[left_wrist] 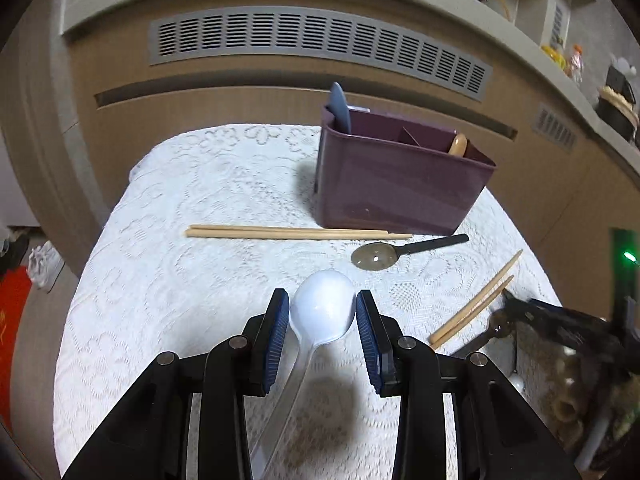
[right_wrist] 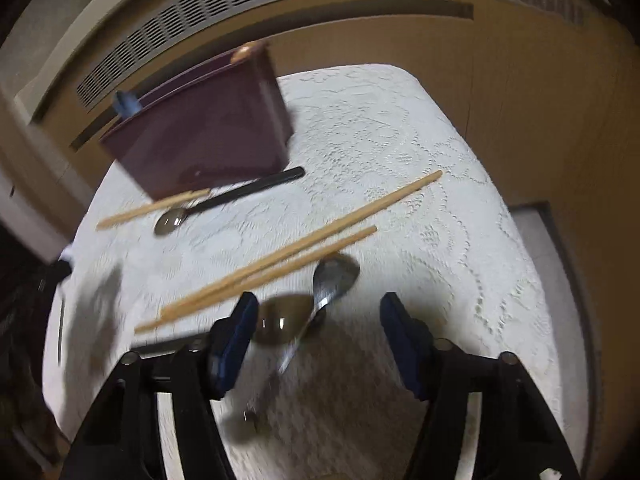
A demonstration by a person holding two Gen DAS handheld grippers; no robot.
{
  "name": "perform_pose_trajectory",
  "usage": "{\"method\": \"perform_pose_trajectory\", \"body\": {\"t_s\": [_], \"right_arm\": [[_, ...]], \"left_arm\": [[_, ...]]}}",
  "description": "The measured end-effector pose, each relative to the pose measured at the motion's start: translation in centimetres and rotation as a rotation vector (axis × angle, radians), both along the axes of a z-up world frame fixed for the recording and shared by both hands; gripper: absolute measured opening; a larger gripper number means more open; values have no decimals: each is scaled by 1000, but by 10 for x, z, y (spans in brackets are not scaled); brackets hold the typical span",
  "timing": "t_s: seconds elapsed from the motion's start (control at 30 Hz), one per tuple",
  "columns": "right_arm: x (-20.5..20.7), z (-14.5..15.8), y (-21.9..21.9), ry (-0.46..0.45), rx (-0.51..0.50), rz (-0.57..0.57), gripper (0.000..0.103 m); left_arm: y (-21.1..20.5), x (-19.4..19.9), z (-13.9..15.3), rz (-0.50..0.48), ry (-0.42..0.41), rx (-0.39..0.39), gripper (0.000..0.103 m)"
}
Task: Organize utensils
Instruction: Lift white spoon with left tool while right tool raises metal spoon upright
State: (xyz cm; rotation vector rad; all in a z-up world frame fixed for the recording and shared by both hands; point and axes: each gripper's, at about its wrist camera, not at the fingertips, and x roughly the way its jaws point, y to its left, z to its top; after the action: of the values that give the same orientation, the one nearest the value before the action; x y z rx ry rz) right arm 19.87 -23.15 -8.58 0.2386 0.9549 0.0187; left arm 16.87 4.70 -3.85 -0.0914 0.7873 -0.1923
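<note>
A purple divided holder (left_wrist: 394,184) stands at the table's far side, with a blue utensil (left_wrist: 340,106) and a tan one (left_wrist: 457,145) in it. My left gripper (left_wrist: 322,308) has its jaws around the bowl of a white plastic spoon (left_wrist: 322,306), held above the cloth over its shadow. My right gripper (right_wrist: 318,312) is open above a metal spoon (right_wrist: 332,280) and a dark-handled spoon (right_wrist: 280,320). Two chopsticks (right_wrist: 288,256) lie just left of it. The holder (right_wrist: 208,136) shows behind.
Another chopstick pair (left_wrist: 296,233) and a black-handled spoon (left_wrist: 400,252) lie in front of the holder on the white lace cloth (left_wrist: 180,240). A wooden cabinet with vents (left_wrist: 316,36) stands behind the table. Table edges drop off left and right.
</note>
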Motion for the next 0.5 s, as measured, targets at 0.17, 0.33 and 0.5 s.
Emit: {"method": "perform_pose_trajectory", "body": {"t_s": [0.17,0.33,0.5], "right_arm": [[15,-4,23,-2,-119,-17,53],[3,2,38,-16,-157,98,17],[-24,27,48,-72,-91,242,7]], "left_arm": [[11,-9,-1,15,13,-30,36],[16,-20,5,20,6,-52,36],[15,-28,15,21,-14,-69,36]]}}
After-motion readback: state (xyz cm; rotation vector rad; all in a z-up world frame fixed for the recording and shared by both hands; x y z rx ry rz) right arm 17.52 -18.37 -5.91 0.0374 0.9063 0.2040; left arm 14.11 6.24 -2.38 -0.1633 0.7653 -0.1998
